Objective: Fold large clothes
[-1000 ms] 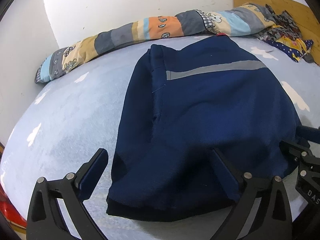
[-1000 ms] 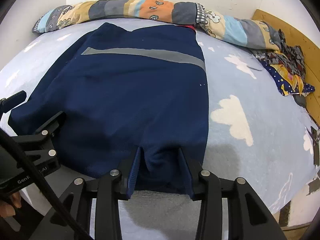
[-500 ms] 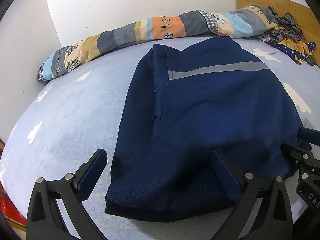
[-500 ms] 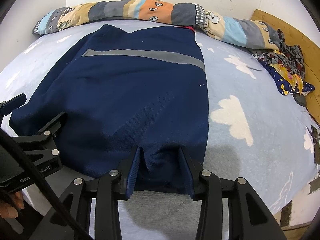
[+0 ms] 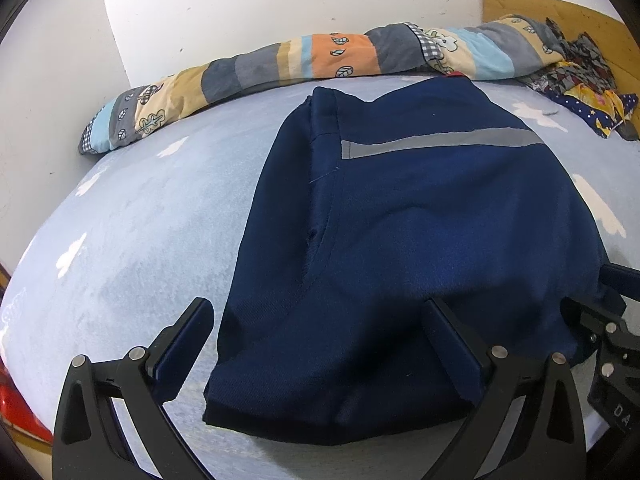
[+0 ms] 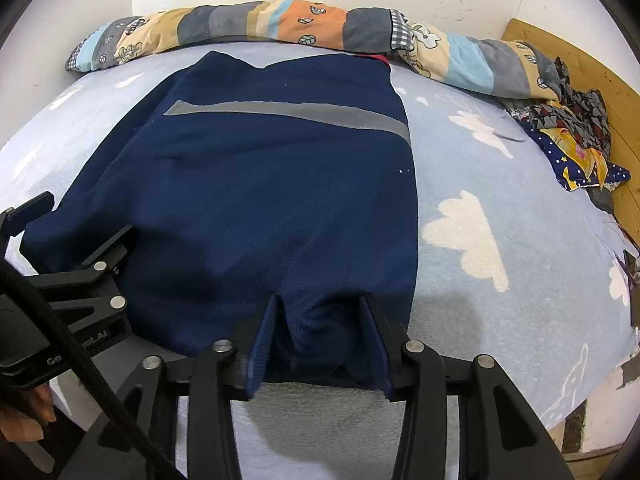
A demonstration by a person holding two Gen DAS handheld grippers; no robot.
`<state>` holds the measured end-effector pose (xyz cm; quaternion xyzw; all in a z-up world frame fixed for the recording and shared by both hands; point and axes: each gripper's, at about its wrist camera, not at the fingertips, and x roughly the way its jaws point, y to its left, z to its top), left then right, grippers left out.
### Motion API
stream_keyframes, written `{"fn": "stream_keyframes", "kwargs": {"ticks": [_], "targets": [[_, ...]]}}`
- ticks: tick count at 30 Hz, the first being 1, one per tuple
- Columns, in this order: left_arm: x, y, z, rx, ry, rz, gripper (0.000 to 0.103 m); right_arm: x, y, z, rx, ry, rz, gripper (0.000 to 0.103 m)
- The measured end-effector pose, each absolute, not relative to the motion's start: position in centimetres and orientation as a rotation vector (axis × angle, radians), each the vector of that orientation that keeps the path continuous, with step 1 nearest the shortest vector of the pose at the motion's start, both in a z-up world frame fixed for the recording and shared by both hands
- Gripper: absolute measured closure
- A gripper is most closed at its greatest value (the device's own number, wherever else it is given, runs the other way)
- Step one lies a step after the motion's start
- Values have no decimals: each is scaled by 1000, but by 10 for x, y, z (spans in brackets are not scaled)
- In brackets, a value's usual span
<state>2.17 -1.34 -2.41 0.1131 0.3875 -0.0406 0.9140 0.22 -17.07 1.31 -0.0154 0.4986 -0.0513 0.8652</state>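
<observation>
A navy garment (image 5: 440, 220) with a grey stripe (image 5: 440, 142) lies folded flat on the pale blue cloud-print sheet (image 5: 140, 220). My left gripper (image 5: 318, 320) stands wide open over the garment's near left corner, its fingers apart from the cloth edges. In the right wrist view the same garment (image 6: 260, 200) runs away from me. At its near right hem, my right gripper (image 6: 320, 320) has its jaws opening. A slack fold of navy cloth lies between them. The left gripper (image 6: 80, 220) shows at that view's left edge.
A rolled patchwork quilt (image 6: 280, 24) lies along the white wall behind the garment. A heap of patterned clothes (image 6: 572, 128) sits at the far right against a wooden board (image 6: 580, 64). The bed's edge drops off at the near right (image 6: 592, 412). A person's hand (image 6: 24, 420) holds the left gripper.
The right gripper's fingers have spread a little wider around the hem fold. The garment and the left gripper stay where they were.
</observation>
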Motion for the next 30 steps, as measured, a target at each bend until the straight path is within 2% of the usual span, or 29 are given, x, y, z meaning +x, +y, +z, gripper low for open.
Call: {"fn": "stream_keyframes", "kwargs": {"ticks": [3, 5, 9, 11, 13, 18, 20, 30], "targets": [[21, -13, -23, 231, 804, -90, 0, -1, -174, 16, -6, 1040, -97, 44], [17, -12, -20, 215, 813, -97, 0, -5, -179, 21, 39, 1031, -81, 30], [-4, -7, -1, 167, 740, -120, 0, -23, -184, 38, 71, 960, -97, 27], [-23, -3, 13, 143, 660, -114, 0, -38, -185, 53, 70, 884, -120, 16], [-39, -1, 22, 122, 611, -119, 0, -53, -183, 65, 58, 814, -133, 12], [-72, 4, 35, 83, 518, -96, 0, -82, -177, 82, 55, 717, -124, 8], [-69, 2, 33, 92, 534, -82, 0, -84, -174, 82, 51, 713, -117, 5], [-65, -1, 28, 109, 565, -51, 0, -78, -168, 74, 43, 756, -112, 5]]}}
